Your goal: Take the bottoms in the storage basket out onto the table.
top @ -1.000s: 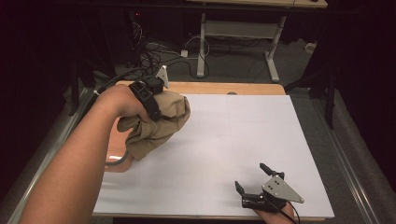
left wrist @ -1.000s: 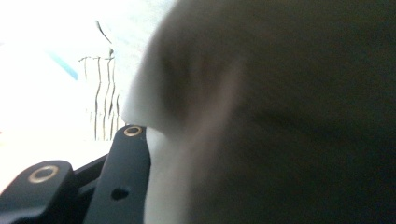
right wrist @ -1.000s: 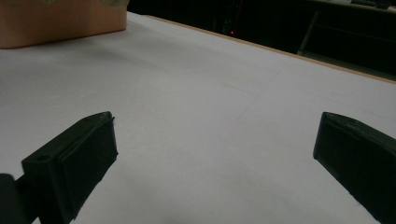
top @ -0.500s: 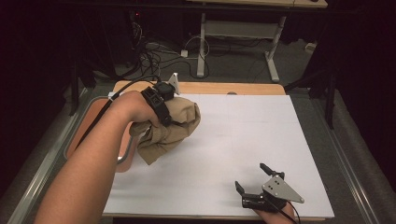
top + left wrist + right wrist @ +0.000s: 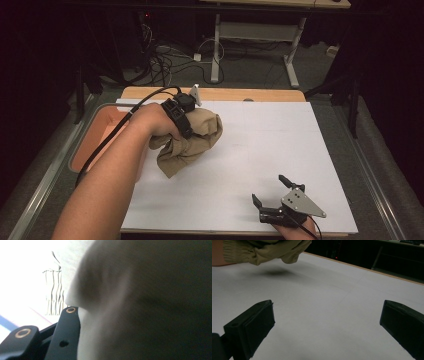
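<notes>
While the left gripper is clamped on the bunched tan garment, held over the table's left side, hanging folds could snag the table's left edge; the right gripper rests wide open near the front edge.

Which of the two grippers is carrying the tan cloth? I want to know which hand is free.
The left gripper, at the table's far left, is shut on the bunched tan cloth. The right gripper rests open near the front edge, holding nothing.
</notes>
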`<state>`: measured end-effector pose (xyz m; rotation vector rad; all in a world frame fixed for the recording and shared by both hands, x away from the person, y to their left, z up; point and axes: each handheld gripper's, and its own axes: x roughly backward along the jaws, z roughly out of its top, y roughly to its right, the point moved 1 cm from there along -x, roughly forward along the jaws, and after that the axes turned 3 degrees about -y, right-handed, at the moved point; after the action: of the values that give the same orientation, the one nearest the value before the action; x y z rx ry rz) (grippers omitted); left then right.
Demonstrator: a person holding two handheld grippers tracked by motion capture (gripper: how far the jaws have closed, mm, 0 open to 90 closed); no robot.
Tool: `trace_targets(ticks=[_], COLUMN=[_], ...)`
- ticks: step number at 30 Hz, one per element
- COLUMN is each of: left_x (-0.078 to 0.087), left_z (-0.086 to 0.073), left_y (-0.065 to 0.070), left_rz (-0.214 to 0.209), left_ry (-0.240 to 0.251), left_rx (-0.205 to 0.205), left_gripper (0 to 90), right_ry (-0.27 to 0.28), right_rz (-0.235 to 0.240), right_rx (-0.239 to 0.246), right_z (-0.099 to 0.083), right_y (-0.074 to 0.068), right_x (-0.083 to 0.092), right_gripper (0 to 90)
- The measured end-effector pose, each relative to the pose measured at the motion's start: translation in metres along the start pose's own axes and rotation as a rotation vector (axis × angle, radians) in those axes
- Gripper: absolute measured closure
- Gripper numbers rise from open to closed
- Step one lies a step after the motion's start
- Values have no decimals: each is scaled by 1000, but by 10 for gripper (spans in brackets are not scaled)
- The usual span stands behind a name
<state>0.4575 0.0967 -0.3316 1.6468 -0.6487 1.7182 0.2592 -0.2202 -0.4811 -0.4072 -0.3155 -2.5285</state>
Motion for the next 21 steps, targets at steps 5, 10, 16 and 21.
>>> trace_targets(ticks=[5,10,16,21], left_x=[-5,-6,-16,-29], left_z=[3,4,6,9], left_y=[0,-3,-4,-4], left_rz=[15,10,7,17], left_ry=[34,84,131,165], left_rx=[-10,6,5,0], left_gripper=[584,582,573,568], right_ry=[0,-2,-4,-3], right_rz=[-1,-1,0,0], right_rx=[-1,-4,-6,-5], right_z=[0,0,0,0], right_y=[0,0,0,0], right_x=[0,0,0,0], right_gripper=[4,4,4,4])
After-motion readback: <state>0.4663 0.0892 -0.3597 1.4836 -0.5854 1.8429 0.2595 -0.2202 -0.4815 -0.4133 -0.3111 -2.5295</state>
